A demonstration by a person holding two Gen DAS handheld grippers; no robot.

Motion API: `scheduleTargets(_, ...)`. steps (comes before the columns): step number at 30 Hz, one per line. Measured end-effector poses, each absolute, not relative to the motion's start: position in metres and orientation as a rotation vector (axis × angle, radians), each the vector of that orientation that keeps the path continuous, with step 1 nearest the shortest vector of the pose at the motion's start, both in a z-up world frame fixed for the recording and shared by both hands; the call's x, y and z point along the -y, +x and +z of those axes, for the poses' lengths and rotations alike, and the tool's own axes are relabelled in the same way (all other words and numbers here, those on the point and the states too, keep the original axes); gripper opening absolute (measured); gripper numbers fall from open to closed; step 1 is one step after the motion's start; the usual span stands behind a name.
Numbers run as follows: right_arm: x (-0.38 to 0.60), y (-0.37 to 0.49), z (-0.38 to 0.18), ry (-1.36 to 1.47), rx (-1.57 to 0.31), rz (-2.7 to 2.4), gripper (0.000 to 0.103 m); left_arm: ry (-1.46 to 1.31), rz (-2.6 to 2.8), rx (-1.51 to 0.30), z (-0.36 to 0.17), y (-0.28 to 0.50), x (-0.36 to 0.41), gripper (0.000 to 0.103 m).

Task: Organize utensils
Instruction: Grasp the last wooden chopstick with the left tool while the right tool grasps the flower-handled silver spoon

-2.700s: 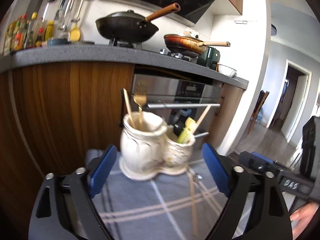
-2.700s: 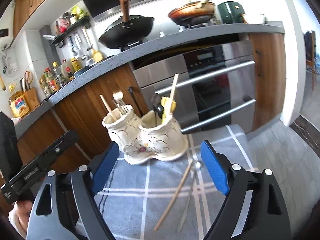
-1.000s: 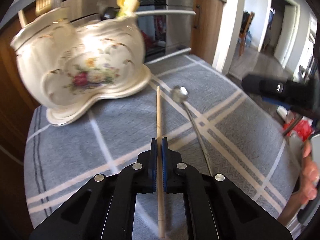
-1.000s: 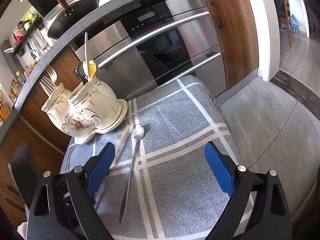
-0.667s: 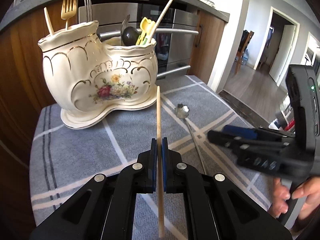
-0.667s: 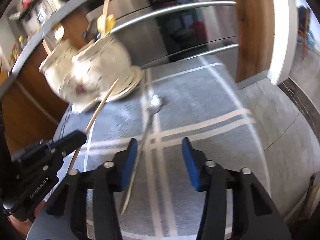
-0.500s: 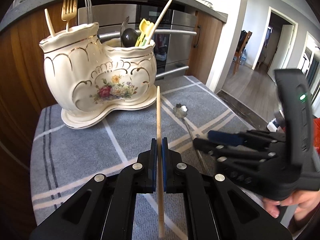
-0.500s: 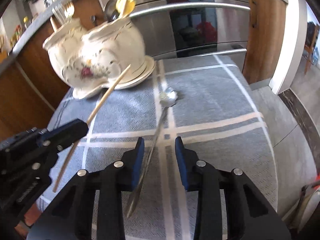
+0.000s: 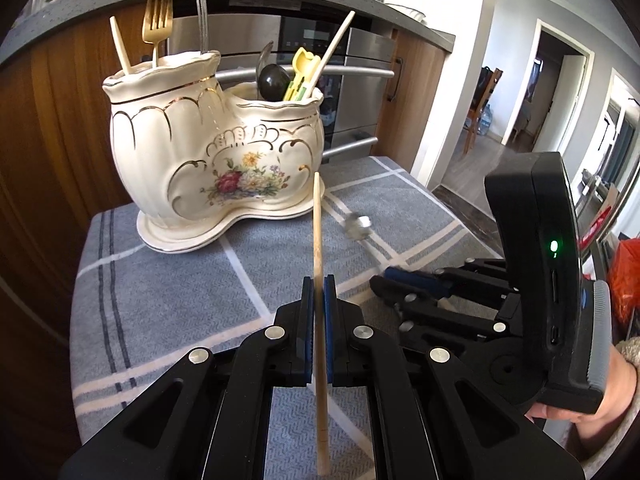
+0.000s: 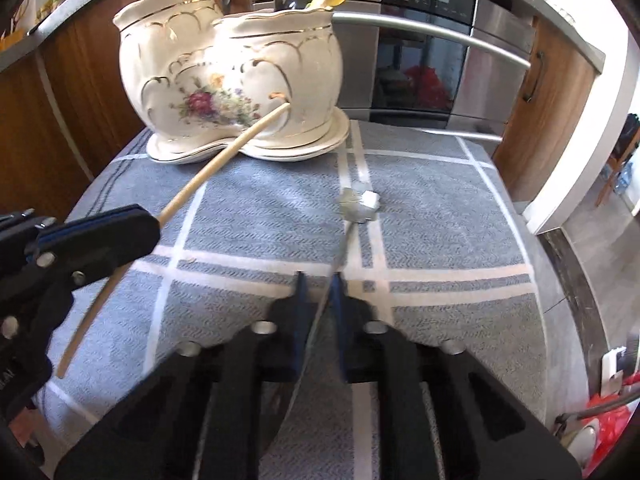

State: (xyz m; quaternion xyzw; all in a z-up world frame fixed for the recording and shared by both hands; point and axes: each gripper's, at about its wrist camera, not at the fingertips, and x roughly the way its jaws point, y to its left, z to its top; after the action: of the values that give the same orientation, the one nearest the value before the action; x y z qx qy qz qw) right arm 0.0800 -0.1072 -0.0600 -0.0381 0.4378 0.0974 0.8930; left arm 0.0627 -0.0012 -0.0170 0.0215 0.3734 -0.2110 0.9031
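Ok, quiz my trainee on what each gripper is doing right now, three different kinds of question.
1. True or false: the left gripper is shut on the thin wooden chopstick.
2. What does the right gripper straddle? A) gold fork B) long-handled metal spoon C) yellow clip
3. Fill in: the white floral ceramic utensil holder stands on the grey checked ____.

Key: 1 true; 2 B; 3 cloth.

Both grippers are matte black plastic. The left gripper (image 9: 316,300) has blue pads (image 9: 307,320) and round silver screws. The right gripper (image 10: 318,300) matches it, its black housing lit by a small green lamp, above a bare-skinned hand (image 9: 596,408) with a pale cuff.
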Motion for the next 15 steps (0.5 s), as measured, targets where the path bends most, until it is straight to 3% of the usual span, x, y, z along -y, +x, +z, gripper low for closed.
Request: scheduleTargets(15, 0.134, 0.072, -0.044, 0.073, -0.86, 0.26, 0.003, 0.029, -0.452, -0.747, -0.013, 0.061, -0.004, 0.005)
